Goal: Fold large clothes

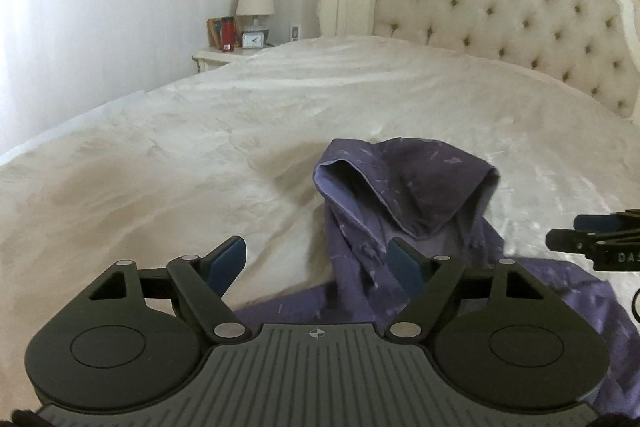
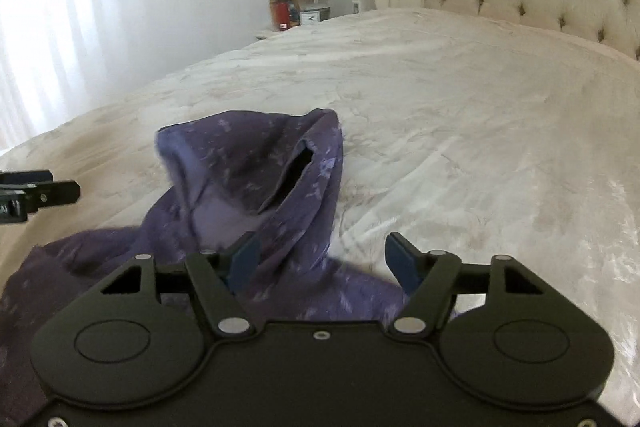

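1. Hovering above the bed (image 1: 160, 155), the left gripper (image 1: 318, 263) stands fairly wide, its pads pinching nothing.
2. The right gripper (image 2: 322, 259) gapes likewise, empty.
3. The purple hoodie (image 1: 404, 195) lies near, hood raised.

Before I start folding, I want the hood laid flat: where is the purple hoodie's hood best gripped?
Probably at the hood rim: it stands puffed up on the bed, its lighter-lined edge open and free. Take that edge at its two sides, left gripper from the left, right gripper from the right; both are open, holding nothing. Pulling the sides apart toward the headboard should flatten it.
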`<state>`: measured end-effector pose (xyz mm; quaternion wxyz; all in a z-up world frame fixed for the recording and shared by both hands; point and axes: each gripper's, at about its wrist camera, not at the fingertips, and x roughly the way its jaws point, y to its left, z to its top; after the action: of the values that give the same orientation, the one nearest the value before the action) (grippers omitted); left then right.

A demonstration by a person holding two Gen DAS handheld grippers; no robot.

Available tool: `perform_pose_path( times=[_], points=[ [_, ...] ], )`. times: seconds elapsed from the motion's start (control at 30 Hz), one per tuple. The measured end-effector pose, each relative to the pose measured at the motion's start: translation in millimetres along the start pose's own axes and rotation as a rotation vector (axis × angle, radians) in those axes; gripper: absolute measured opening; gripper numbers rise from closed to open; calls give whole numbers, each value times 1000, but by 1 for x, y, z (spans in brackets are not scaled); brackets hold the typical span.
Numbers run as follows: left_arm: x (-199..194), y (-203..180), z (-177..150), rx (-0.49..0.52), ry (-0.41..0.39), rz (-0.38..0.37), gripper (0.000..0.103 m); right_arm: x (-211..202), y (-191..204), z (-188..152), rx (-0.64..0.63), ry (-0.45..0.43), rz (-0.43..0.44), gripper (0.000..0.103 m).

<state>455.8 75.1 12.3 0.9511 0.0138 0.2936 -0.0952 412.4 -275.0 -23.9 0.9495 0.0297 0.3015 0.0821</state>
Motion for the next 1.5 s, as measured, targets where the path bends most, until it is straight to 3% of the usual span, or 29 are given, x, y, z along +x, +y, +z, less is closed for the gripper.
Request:
perform_pose_path(
  times=[0.37, 0.57, 0.73, 0.87, 1.07, 1.2, 1.37, 1.5],
  points=[
    [62, -4, 8, -8, 6, 37, 77, 50, 8, 12, -1, -22, 33, 72],
    [85, -8, 18, 45, 5, 75, 77, 75, 6, 20, -12, -4, -6, 72],
    [99, 6, 20, 3, 0, 124, 77, 84, -23, 21, 53, -14, -67, 72],
    [109, 28, 7, -56, 56, 194, 77, 95, -61, 11, 207, 30, -93, 71],
    [118, 53, -14, -145, 158, 130, 78, 113, -78, -11, 265, 91, -81, 72],
    [102, 45, -8, -80, 132, 150, 75, 110, -73, -6, 216, 90, -64, 74],
    [52, 38, 2, 51, 8, 124, 76, 83, -78, -2, 166, 47, 5, 75],
    [20, 34, 9, 67, -79, 92, 76, 60, -72, 2, 136, 15, 62, 75]
  ],
)
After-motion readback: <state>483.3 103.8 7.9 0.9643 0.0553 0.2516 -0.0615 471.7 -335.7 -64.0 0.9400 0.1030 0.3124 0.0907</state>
